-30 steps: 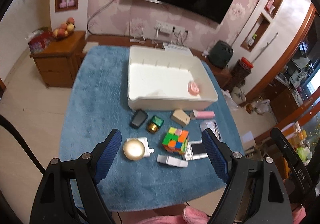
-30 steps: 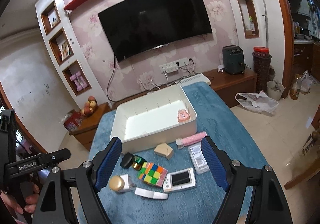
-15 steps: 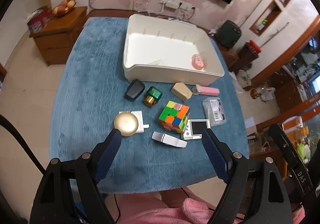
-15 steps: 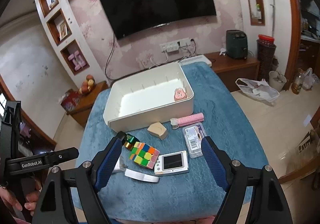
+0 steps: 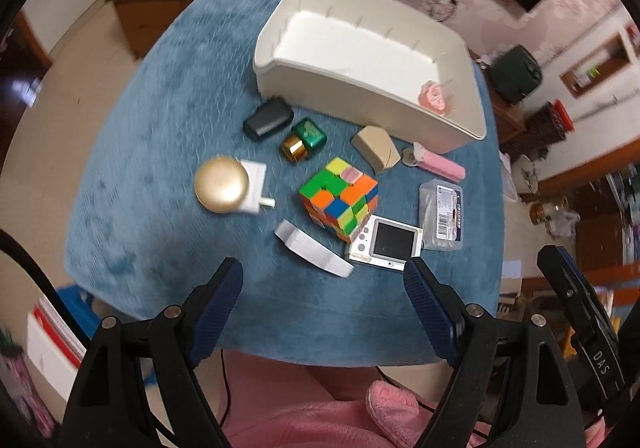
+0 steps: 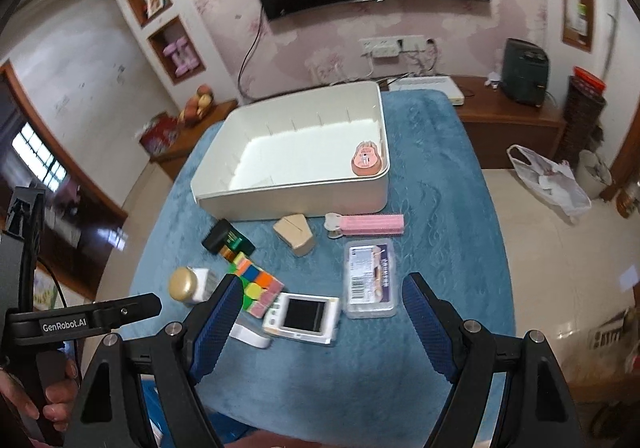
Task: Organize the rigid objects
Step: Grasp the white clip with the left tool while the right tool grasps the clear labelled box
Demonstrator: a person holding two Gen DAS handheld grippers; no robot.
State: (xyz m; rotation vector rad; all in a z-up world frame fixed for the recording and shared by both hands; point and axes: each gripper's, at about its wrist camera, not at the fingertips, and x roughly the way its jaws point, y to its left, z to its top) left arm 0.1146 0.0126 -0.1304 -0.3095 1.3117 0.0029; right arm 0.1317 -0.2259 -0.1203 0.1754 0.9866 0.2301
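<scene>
Small rigid objects lying loose in front of a white plastic bin [image 5: 360, 96].

A multicoloured puzzle cube [image 5: 339, 198] is sitting nearest centre, touching a white handheld screen device [image 5: 386, 244]; a pink round trinket [image 5: 432, 96] is resting inside the bin's right corner; a tan wedge-shaped block [image 5: 375, 149] is lying just before its front wall.

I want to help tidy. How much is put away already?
Hardly any. Done: only a small pink toy sits in the white bin. In hand: nothing; the left gripper and right gripper are both open and empty above the table. Left on the blue cloth: cube, camera, clear case, pink bar, gold puck and more.
</scene>
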